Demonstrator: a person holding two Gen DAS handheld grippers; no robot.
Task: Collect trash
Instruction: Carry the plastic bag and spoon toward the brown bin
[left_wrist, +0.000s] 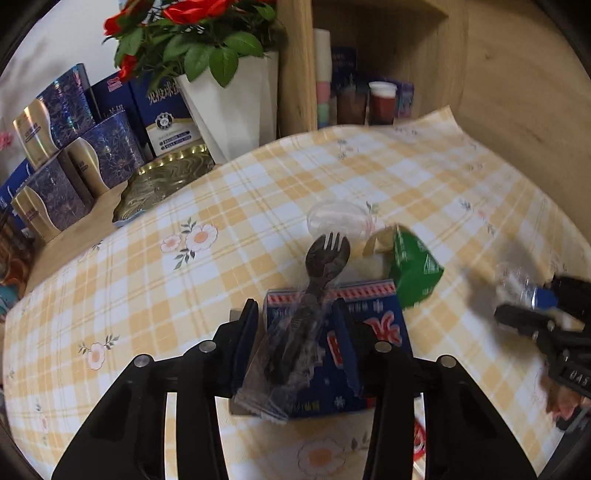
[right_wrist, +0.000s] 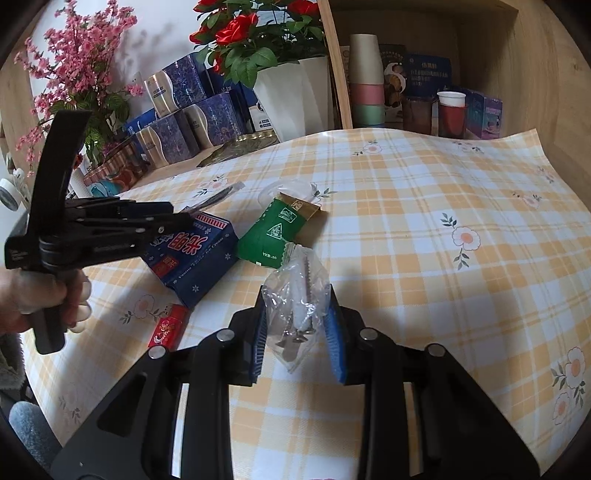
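Observation:
My left gripper (left_wrist: 295, 314) is shut on a black plastic spork in a clear wrapper (left_wrist: 314, 295), held above a blue carton (left_wrist: 354, 354) on the checked tablecloth. My right gripper (right_wrist: 297, 314) is shut on a crumpled clear plastic wrapper (right_wrist: 295, 295), held above the cloth; it also shows at the right of the left wrist view (left_wrist: 524, 295). A green packet (right_wrist: 273, 232) lies beside the blue carton (right_wrist: 195, 254). A clear plastic lid (left_wrist: 338, 221) lies behind the packet. A small red wrapper (right_wrist: 168, 326) lies by the carton's near corner.
Blue and gold boxes (left_wrist: 70, 155), a gold tray (left_wrist: 166, 181) and a white pot of red flowers (left_wrist: 229, 103) stand at the back left. A wooden shelf (right_wrist: 424, 103) holds stacked cups and jars. The checked tablecloth (right_wrist: 443, 258) covers the table.

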